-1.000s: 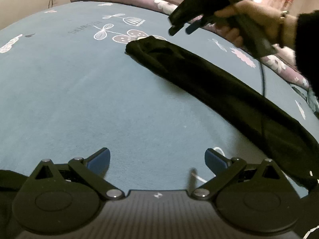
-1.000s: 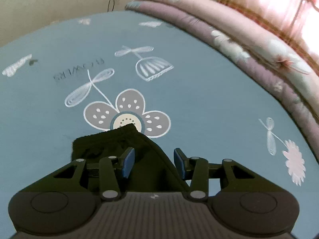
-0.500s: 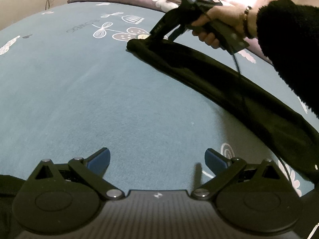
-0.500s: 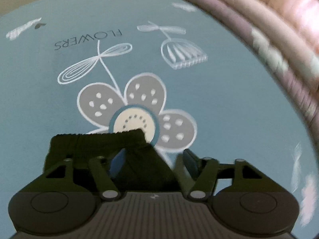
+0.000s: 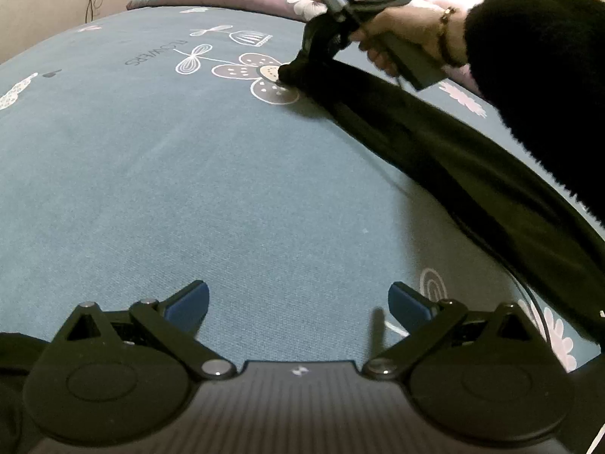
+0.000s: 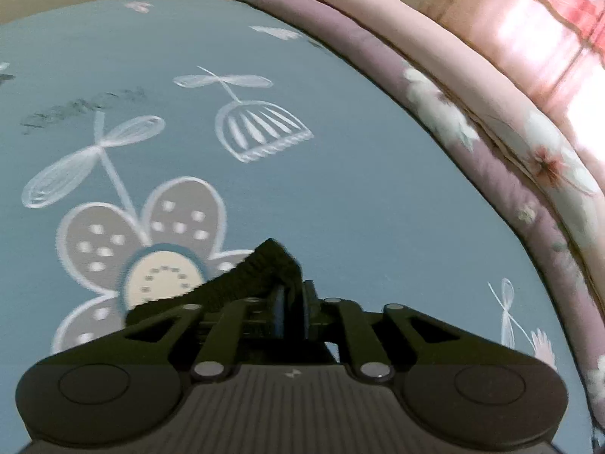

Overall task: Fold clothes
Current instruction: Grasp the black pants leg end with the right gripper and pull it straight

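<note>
A long black garment (image 5: 435,143) lies in a narrow band across the blue flowered bedsheet (image 5: 189,170), from far centre to the right edge. At its far end, over a printed flower, my right gripper (image 5: 291,72) comes down onto the hem. In the right wrist view the right gripper (image 6: 291,302) has its jaws closing, and the ribbed black hem (image 6: 261,268) is bunched and pinched between the pads. My left gripper (image 5: 298,299) hangs open over bare sheet near the front, with nothing between its fingers.
A person's hand (image 5: 408,34) and black fuzzy sleeve (image 5: 537,56) hold the right gripper. Folded pink and mauve quilts (image 6: 491,132) line the far and right side of the bed. A thin cable (image 5: 491,249) trails along the garment. A wall rises behind the bed.
The right gripper came down from above the garment onto its far end, and its jaws narrowed around the hem, which now bunches up between them. The left gripper stayed where it was, open.
</note>
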Demonstrator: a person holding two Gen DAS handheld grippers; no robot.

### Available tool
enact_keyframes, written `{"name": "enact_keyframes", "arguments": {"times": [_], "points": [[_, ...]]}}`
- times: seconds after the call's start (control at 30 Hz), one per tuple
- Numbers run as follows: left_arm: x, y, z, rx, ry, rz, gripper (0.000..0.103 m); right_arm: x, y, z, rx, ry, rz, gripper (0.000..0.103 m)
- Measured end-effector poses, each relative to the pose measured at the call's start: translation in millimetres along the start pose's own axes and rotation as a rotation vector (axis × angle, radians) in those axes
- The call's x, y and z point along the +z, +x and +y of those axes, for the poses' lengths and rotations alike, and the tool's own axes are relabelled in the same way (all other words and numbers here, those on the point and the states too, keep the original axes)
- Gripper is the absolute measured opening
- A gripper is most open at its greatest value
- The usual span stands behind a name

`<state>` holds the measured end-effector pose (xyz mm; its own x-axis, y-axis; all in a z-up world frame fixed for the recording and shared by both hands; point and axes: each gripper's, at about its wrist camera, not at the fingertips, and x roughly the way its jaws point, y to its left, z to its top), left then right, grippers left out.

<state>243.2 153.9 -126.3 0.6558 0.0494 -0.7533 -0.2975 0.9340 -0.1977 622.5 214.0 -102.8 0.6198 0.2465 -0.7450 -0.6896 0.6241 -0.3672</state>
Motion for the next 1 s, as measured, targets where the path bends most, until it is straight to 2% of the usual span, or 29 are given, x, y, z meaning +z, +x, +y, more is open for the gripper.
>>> {"name": "enact_keyframes", "arguments": {"times": [0.03, 0.13, 0.17, 0.2, 0.27, 0.3, 0.37, 0.4, 0.47, 0.53, 0.57, 0.6, 0.63, 0.67, 0.77, 0.8, 0.83, 0.87, 0.9, 0.93, 1.0], "points": [[0, 0, 0, 0.001, 0.001, 0.000, 0.100, -1, 2, 0, -0.025, 0.008, 0.004, 0.035], [1, -1, 1, -0.007, -0.010, 0.001, 0.100, -1, -8, -7, -0.059, 0.050, -0.007, 0.041], [1, -1, 1, -0.009, -0.014, 0.001, 0.100, 1, -18, -11, -0.063, 0.073, -0.024, 0.048], [1, -1, 1, -0.011, -0.018, 0.001, 0.100, 4, -29, -14, -0.068, 0.096, -0.042, 0.050], [3, -1, 1, -0.018, -0.024, 0.003, 0.100, 6, -51, -17, 0.000, 0.124, -0.061, 0.051], [3, -2, 1, -0.023, -0.028, 0.004, 0.100, 5, -61, -15, 0.070, 0.119, -0.060, 0.051], [3, -2, 1, -0.032, -0.032, 0.007, 0.100, 3, -66, 0, 0.138, 0.059, -0.023, 0.052], [3, -3, 1, -0.036, -0.033, 0.009, 0.100, 1, -66, 11, 0.153, 0.016, 0.002, 0.052], [3, -3, 1, -0.044, -0.035, 0.012, 0.100, -4, -54, 31, 0.126, -0.068, 0.060, 0.052], [4, -3, 0, -0.051, -0.037, 0.014, 0.100, -7, -42, 42, 0.105, -0.088, 0.096, 0.051], [4, -3, 1, -0.053, -0.037, 0.014, 0.100, -7, -38, 44, 0.106, -0.077, 0.105, 0.050], [4, -3, 1, -0.055, -0.040, 0.015, 0.100, -4, -35, 44, 0.104, -0.056, 0.119, 0.044], [4, -3, 1, -0.057, -0.043, 0.016, 0.100, -2, -36, 43, 0.121, -0.029, 0.130, 0.015], [4, -3, 2, -0.059, -0.045, 0.017, 0.100, 3, -38, 41, 0.150, 0.009, 0.142, 0.010], [4, -5, 2, -0.072, -0.052, 0.019, 0.100, 13, -43, 42, 0.139, 0.013, 0.146, 0.011], [4, -6, 3, -0.076, -0.055, 0.020, 0.100, 13, -46, 43, 0.139, -0.002, 0.143, 0.014], [4, -5, 4, -0.079, -0.059, 0.022, 0.100, 12, -49, 46, 0.139, -0.024, 0.142, 0.032], [4, -6, 4, -0.083, -0.063, 0.023, 0.100, 8, -51, 51, 0.115, -0.061, 0.138, 0.057], [4, -6, 4, -0.086, -0.066, 0.024, 0.100, 5, -54, 56, 0.086, -0.100, 0.132, 0.066], [4, -7, 5, -0.090, -0.068, 0.024, 0.100, 1, -56, 62, 0.057, -0.139, 0.127, 0.069], [3, -8, 4, -0.093, -0.065, 0.024, 0.100, -4, -48, 67, 0.009, -0.175, 0.178, 0.064]]}}
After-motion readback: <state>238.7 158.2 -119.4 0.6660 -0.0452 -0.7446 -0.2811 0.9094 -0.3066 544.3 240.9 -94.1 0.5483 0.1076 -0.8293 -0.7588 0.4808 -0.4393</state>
